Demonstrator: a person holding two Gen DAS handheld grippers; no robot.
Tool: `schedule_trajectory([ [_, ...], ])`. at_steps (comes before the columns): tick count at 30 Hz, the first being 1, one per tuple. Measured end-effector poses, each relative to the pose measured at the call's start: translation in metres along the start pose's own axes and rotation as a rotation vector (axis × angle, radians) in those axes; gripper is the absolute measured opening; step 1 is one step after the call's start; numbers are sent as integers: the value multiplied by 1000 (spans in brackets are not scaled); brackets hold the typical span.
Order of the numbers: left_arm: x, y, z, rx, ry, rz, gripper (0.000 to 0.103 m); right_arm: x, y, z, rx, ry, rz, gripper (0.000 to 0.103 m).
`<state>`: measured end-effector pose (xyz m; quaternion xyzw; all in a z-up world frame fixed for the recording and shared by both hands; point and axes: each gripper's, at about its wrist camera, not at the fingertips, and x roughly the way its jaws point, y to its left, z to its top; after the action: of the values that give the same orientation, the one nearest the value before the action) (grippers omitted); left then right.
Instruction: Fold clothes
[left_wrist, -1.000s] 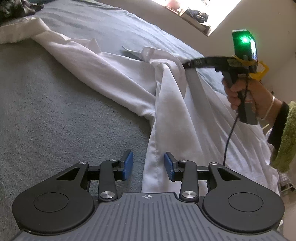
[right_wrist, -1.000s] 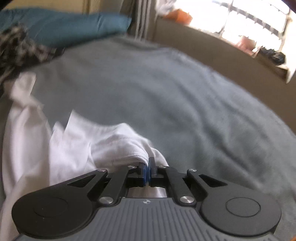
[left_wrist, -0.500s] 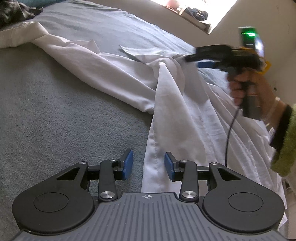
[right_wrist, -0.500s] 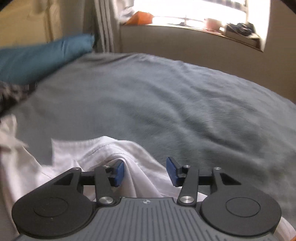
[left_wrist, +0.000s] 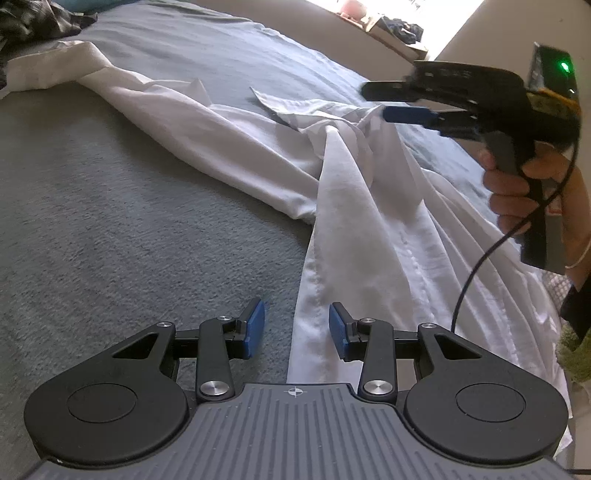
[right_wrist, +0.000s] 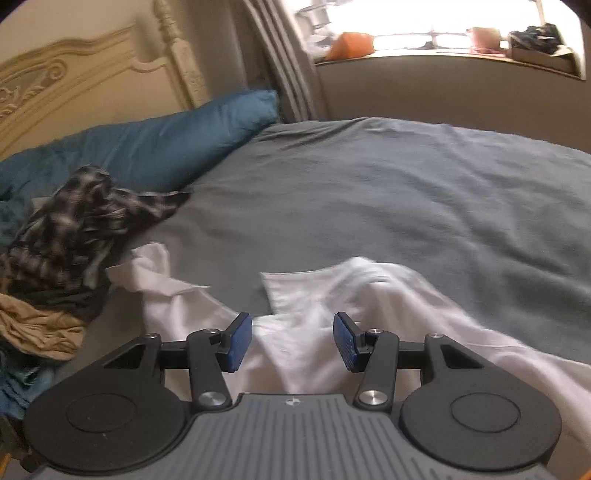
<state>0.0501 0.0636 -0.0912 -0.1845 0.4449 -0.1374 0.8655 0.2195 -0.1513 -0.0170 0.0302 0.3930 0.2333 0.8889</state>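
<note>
A white shirt (left_wrist: 354, 206) lies spread and rumpled on the grey bed cover (left_wrist: 110, 240), one sleeve stretched toward the far left. My left gripper (left_wrist: 296, 326) is open low over the shirt's near hem; the hem edge lies under the gap and the pads do not press on it. My right gripper (left_wrist: 373, 101), held in a person's hand (left_wrist: 517, 192), hovers open just above the bunched collar area. In the right wrist view the right gripper (right_wrist: 293, 341) is open with the shirt (right_wrist: 314, 314) lying loose below it, nothing gripped.
A heap of plaid clothing (right_wrist: 74, 229) and a tan cloth (right_wrist: 33, 328) lie at the left of the bed by a blue pillow (right_wrist: 166, 144). A carved headboard (right_wrist: 74, 81) and a cluttered windowsill (right_wrist: 443, 55) bound the far side.
My right gripper went from shut on a fold of the shirt to open, letting the cloth drop, then rose and rolled a little. The left gripper stayed where it was.
</note>
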Motion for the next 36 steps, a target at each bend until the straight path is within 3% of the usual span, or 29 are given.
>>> schedule_trajectory([
  [3, -4, 1, -4, 0, 4, 4, 39, 19, 17, -5, -52, 44, -29, 48],
  [5, -6, 0, -6, 3, 5, 5, 40, 31, 21, -10, -50, 75, -60, 23],
  [6, -7, 0, -7, 5, 5, 4, 40, 32, 19, -12, -23, 69, -66, 4],
  [7, -8, 0, -7, 6, 6, 3, 40, 26, 15, -12, 16, 43, -57, 2],
  [15, -11, 7, -8, -3, 11, -12, 41, -54, -42, -22, 351, -207, -33, 1],
  [19, -5, 2, -6, -2, 12, -17, 43, -77, -87, -48, 544, -251, -70, 1],
  [28, -15, -5, -7, -2, 11, -16, 44, -56, -168, -116, 1022, -121, -65, 6],
  [30, -17, -6, -5, 4, -1, -15, 45, -64, -170, -125, 1075, -134, -41, 11],
  [31, -22, -8, -6, 7, -7, -14, 45, -73, -169, -127, 1077, -154, -33, 20],
  [33, -29, -10, -8, 12, -16, -14, 45, -91, -167, -130, 1073, -194, -18, 28],
  [36, -34, -12, -9, 24, -23, -15, 46, -131, -159, -133, 1028, -230, 30, 29],
])
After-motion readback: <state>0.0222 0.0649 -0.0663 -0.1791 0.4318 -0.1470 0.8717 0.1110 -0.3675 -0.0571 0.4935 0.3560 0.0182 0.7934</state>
